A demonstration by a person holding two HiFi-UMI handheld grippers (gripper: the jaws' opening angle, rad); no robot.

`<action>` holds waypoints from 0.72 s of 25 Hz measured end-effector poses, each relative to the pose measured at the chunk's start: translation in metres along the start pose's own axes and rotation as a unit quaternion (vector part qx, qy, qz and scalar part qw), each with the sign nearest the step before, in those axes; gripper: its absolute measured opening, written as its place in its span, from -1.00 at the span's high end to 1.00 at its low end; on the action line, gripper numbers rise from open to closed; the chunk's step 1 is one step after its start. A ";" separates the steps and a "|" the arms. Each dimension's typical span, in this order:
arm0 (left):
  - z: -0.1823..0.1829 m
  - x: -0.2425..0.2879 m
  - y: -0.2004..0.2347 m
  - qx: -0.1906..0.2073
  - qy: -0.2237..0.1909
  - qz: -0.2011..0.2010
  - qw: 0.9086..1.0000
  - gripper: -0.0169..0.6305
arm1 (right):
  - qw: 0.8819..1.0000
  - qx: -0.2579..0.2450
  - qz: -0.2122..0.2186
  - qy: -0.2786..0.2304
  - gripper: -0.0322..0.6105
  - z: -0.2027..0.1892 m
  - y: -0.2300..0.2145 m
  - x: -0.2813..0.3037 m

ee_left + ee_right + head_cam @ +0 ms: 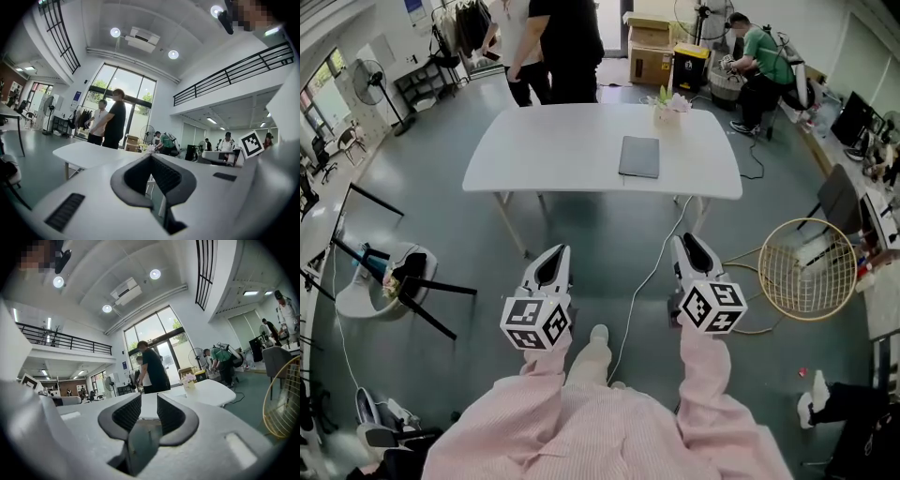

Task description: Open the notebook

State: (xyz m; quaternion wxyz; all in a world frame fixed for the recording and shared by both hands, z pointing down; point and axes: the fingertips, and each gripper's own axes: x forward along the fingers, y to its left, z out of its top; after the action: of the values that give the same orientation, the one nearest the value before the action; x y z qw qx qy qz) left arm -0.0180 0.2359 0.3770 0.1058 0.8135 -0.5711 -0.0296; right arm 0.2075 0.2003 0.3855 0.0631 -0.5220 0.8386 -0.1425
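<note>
Notebook (pixel 638 157) lies closed; right gripper (pixel 687 244) gapes; left gripper (pixel 557 253) seemingly pinched.

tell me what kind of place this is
Probably a lab or workshop hall, not a home: a tall room with a mezzanine railing, cardboard boxes and a standing fan around a white table, and a cable trailing over the floor.

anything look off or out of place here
Yes: left of the white table, a chair seems tipped on its side, its black legs sticking out. On the right, a round wire grille sits on the floor. The notebook lies closed and flat on the table.
</note>
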 end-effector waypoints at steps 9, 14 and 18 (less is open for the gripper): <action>0.000 0.085 0.044 -0.016 0.018 -0.017 1.000 0.95 | 1.000 0.006 -0.018 0.013 0.53 -0.003 -0.028 0.081; 0.004 0.137 0.071 -0.021 0.029 -0.031 0.999 0.95 | 0.999 0.011 -0.030 0.016 0.48 -0.002 -0.041 0.132; 0.004 0.176 0.092 -0.027 0.039 -0.045 0.998 0.95 | 0.999 0.017 -0.047 0.021 0.47 -0.005 -0.054 0.169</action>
State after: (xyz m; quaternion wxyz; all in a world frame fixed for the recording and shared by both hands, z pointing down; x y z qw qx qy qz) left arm -0.0425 0.0409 0.4044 0.1485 0.8360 -0.5280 -0.0177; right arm 0.1764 0.0277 0.4139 0.0473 -0.5563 0.8120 -0.1702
